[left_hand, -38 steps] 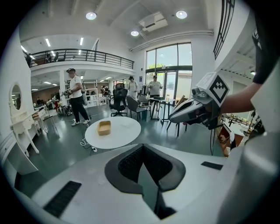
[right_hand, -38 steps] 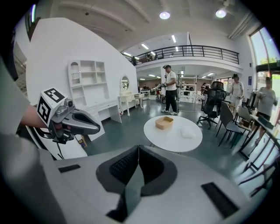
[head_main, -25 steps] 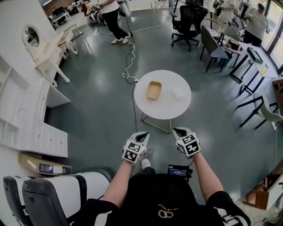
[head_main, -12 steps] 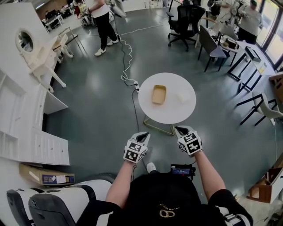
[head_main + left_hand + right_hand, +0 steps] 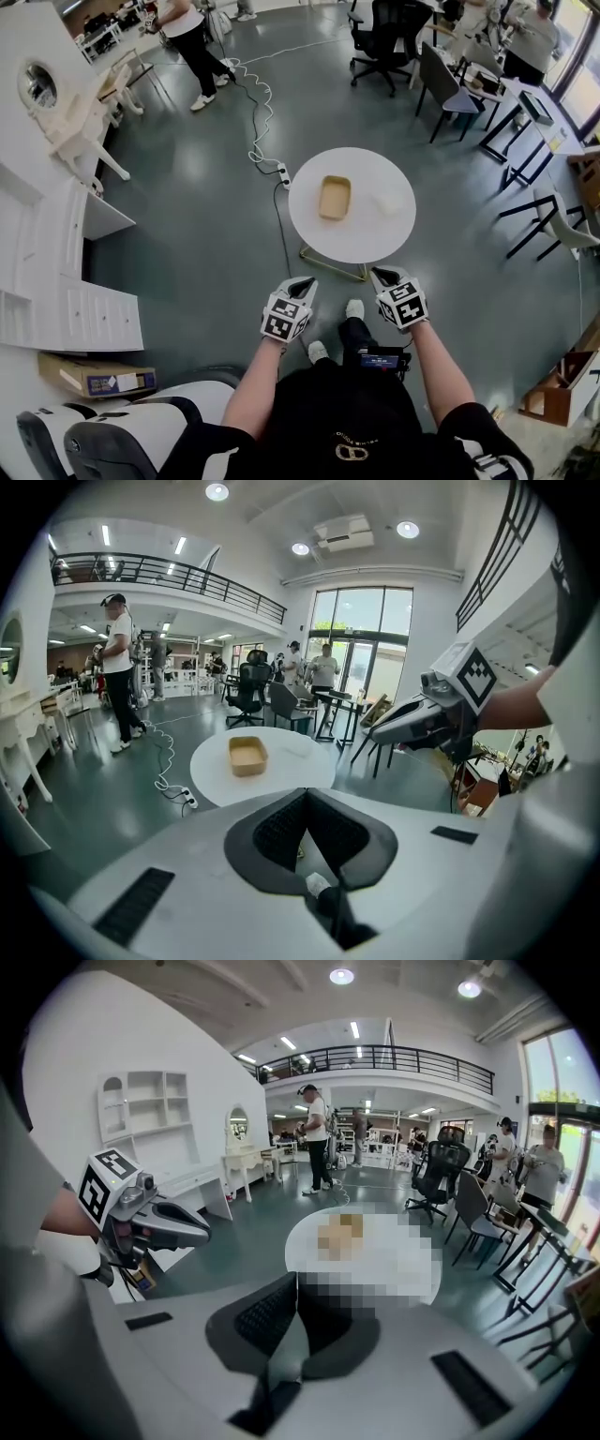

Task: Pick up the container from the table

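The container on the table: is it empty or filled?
Empty, it seems: the container sits upright and lidless on the table, only its bare tan floor showing inside.

Nothing readable: gold print (image 5: 352, 453) on the black shirt (image 5: 314, 408) is too small.

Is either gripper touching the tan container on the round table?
No, the left gripper and the right gripper both hang over the floor, short of the table, while the container sits on its top.

Head view steeply down; gripper views toward table (image 5: 352, 239)
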{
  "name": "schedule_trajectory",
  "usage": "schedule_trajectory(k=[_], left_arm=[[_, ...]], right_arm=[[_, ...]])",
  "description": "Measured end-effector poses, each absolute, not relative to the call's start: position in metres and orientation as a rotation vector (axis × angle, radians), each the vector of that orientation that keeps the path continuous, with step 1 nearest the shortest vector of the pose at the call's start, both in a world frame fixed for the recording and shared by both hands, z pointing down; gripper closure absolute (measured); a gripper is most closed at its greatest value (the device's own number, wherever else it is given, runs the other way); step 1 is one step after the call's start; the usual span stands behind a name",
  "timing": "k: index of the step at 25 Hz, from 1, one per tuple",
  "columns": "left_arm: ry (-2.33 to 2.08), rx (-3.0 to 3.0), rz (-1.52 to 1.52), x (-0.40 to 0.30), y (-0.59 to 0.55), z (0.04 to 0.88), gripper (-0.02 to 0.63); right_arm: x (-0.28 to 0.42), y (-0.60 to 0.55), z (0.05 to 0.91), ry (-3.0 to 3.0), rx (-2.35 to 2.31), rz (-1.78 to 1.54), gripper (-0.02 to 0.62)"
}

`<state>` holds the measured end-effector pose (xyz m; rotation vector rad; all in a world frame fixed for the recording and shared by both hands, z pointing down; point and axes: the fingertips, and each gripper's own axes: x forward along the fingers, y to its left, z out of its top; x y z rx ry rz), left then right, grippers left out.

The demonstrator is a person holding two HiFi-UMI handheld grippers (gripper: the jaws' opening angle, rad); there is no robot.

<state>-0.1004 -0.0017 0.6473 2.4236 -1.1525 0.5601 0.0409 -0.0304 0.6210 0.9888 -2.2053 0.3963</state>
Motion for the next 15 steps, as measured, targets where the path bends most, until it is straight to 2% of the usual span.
schedule_trajectory(k=[15], left_arm=[[-1.255,2.346,0.602,-0.09,-0.122,0.644,0.597]], right_arm=[[0.042,-0.169,0.623,-2.274,0.881,0.401,0.529]])
